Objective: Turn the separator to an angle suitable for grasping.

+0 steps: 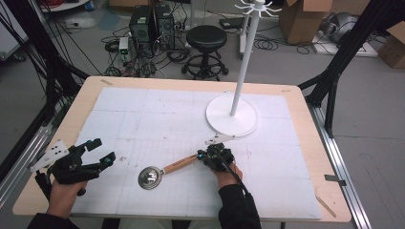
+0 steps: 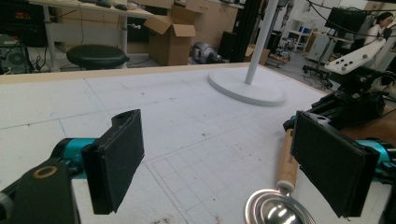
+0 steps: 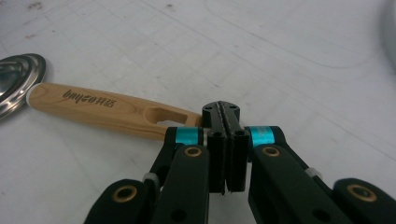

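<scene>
A spoon with a wooden handle (image 1: 179,165) and a round metal bowl (image 1: 150,177) lies flat on the white mat (image 1: 157,114) near the front. My right gripper (image 1: 200,156) is shut, its jaws pressed together with nothing between them. In the right gripper view the right gripper's (image 3: 222,112) tips sit just beside the slotted end of the handle (image 3: 107,109). My left gripper (image 1: 98,153) hovers open at the front left, apart from the spoon. Between the left gripper's (image 2: 224,163) wide black pads (image 2: 119,163) I see the handle (image 2: 287,161) and the bowl (image 2: 273,212) farther off.
A white stand with a round base (image 1: 217,125) and a tall pole (image 1: 243,62) rises at the back right of the mat, just beyond my right hand. The wooden table edge (image 1: 191,82) frames the mat. A stool (image 1: 206,40) and boxes are on the floor behind.
</scene>
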`<state>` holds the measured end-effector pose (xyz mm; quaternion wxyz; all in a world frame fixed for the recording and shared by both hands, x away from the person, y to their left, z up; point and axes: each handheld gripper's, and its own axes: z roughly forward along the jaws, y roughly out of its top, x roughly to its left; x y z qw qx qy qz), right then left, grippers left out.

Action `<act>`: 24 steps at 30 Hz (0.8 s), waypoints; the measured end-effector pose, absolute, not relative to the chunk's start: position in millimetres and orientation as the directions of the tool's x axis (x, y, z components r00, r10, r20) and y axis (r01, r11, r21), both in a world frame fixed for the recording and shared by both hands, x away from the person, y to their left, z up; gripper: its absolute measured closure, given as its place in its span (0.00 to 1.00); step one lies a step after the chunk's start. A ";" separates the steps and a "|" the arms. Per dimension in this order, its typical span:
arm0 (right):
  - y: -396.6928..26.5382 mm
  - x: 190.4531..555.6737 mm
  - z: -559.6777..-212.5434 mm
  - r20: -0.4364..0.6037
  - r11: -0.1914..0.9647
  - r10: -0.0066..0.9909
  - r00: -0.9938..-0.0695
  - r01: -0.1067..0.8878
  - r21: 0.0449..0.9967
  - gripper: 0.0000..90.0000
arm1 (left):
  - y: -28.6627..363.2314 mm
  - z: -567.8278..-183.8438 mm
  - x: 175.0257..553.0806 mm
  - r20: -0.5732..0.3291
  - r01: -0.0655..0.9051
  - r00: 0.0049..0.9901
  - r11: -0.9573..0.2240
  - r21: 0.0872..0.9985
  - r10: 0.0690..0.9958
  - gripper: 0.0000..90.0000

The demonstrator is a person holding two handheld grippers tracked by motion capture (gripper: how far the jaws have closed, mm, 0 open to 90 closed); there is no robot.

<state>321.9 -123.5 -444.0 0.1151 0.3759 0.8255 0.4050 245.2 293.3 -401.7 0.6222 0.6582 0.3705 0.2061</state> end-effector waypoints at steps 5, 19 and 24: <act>-105.1 323.0 -445.5 0.129 0.403 0.684 -0.718 0.520 0.753 0.99 | 292.4 -401.7 245.3 -0.190 0.232 0.641 0.049 0.972 0.744 0.20; -192.6 279.6 -394.1 0.132 0.204 0.776 -0.616 0.444 0.872 0.67 | 286.5 -400.8 243.9 -0.193 0.237 0.665 0.042 0.971 0.721 0.20; -246.8 239.5 -380.7 0.104 0.128 0.847 -0.521 0.390 0.912 0.36 | 286.1 -399.6 243.0 -0.200 0.229 0.676 0.056 0.972 0.709 0.20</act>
